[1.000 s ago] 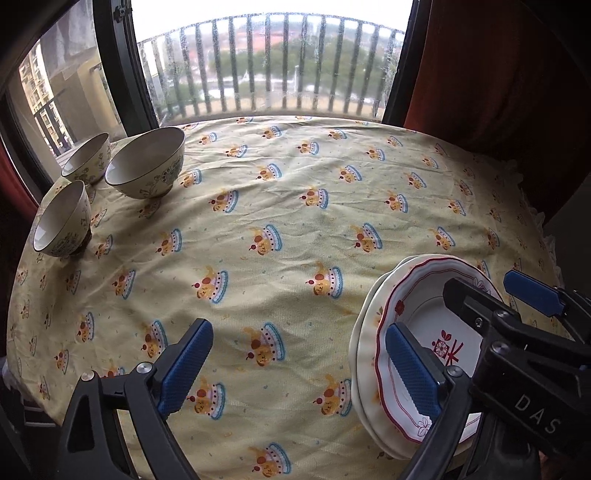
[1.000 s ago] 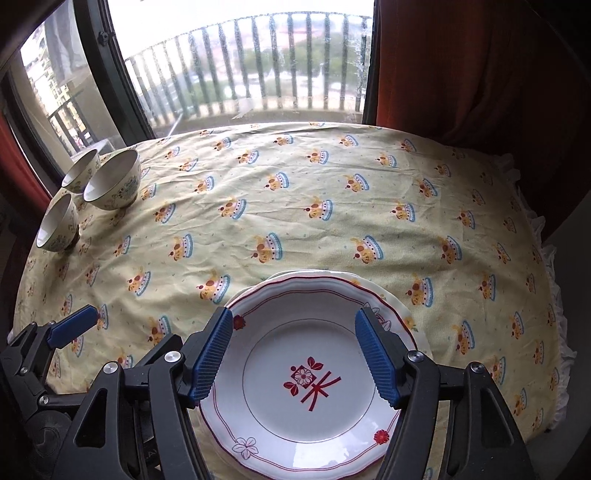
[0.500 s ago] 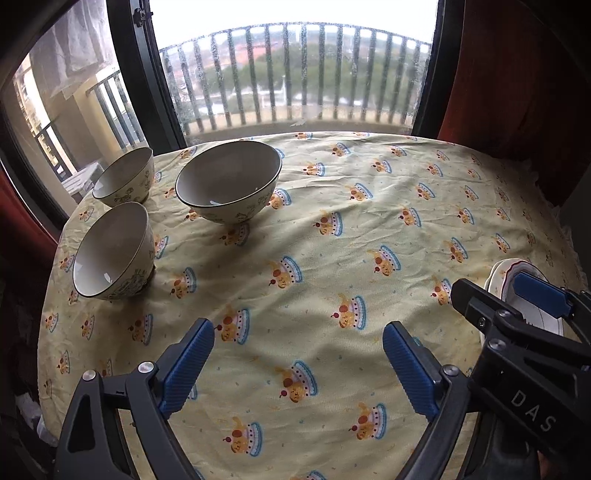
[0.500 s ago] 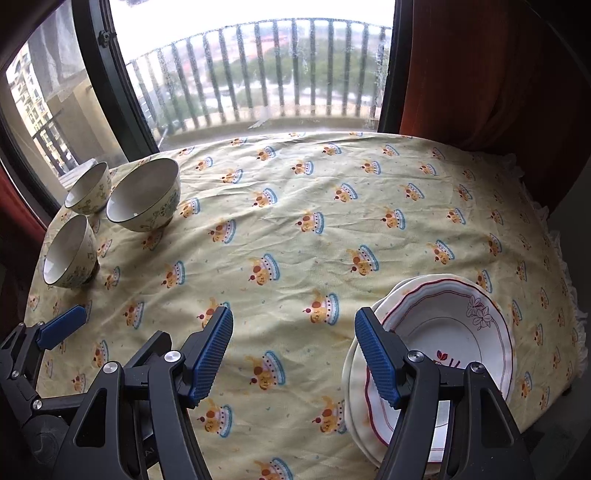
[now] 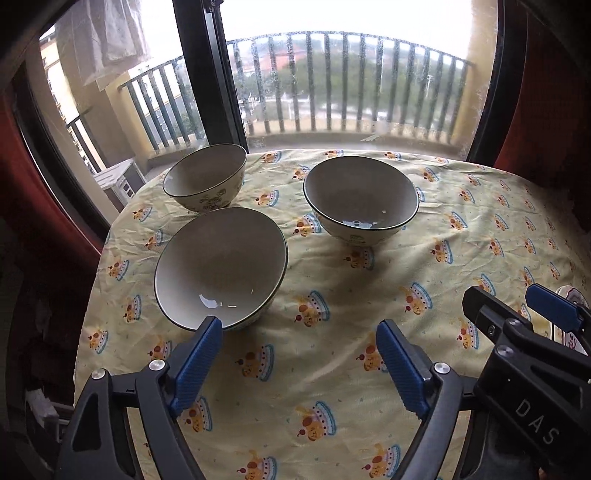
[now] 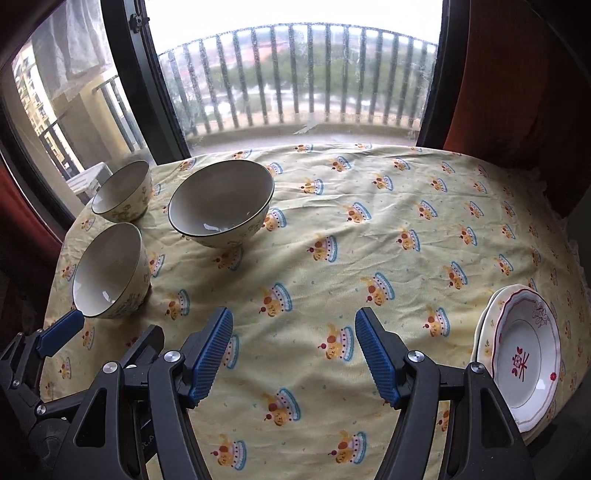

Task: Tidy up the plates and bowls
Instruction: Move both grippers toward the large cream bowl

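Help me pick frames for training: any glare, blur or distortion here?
Left wrist view: blown-out window, curved fisheye edges, sharp bowls, a highlight inside the nearest bowl. Right wrist view: the same white sky, a glint on the plate, no motion blur.

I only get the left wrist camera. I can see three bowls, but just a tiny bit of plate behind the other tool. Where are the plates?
Observer: The right wrist view shows a stack of plates at the table's right edge, far from the bowls.
Operator: Is there food on them?
Observer: No. The top plate is empty, with a red wavy rim and a red flower mark in the middle.
Operator: Is the right tool holding something?
Observer: No. The right tool is open, with only the tablecloth showing between its fingers.
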A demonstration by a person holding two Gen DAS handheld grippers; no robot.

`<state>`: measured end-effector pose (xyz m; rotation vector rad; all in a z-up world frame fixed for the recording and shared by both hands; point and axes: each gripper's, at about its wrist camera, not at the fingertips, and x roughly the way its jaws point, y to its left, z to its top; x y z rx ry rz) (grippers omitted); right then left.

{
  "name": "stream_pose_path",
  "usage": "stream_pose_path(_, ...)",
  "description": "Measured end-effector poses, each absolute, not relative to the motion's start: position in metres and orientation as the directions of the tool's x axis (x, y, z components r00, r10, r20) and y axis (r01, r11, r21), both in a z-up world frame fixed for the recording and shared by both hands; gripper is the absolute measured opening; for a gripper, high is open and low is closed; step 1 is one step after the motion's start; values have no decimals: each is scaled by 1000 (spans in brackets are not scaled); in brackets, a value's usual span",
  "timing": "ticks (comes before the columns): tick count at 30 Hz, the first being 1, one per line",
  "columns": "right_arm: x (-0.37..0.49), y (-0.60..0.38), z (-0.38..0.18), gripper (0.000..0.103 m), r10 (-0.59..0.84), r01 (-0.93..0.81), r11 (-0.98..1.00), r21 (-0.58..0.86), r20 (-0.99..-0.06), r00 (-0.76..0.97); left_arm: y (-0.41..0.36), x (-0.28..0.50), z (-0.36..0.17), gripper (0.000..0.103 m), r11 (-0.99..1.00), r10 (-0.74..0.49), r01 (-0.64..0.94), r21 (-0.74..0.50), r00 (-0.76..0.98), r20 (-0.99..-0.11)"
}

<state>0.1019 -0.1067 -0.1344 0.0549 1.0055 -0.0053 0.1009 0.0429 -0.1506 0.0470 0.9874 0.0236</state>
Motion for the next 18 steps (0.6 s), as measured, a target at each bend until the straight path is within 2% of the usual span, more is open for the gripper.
stream_pose_path(6, 123, -66, -134, 72, 33, 20, 998, 52, -837, 546, 77, 119, -151, 79, 998, 65, -40, 51, 556, -829)
stream_pose_path(14, 152, -25, -137, 72, 68, -20, 997, 68, -834, 547, 116, 142, -159, 77, 992, 102, -120, 43, 545, -832)
stream_pose_path(18, 163, -7, -141, 72, 89, -40, 996, 80, -837, 541, 130, 152, -164, 69, 990, 109, -135, 42, 540, -835)
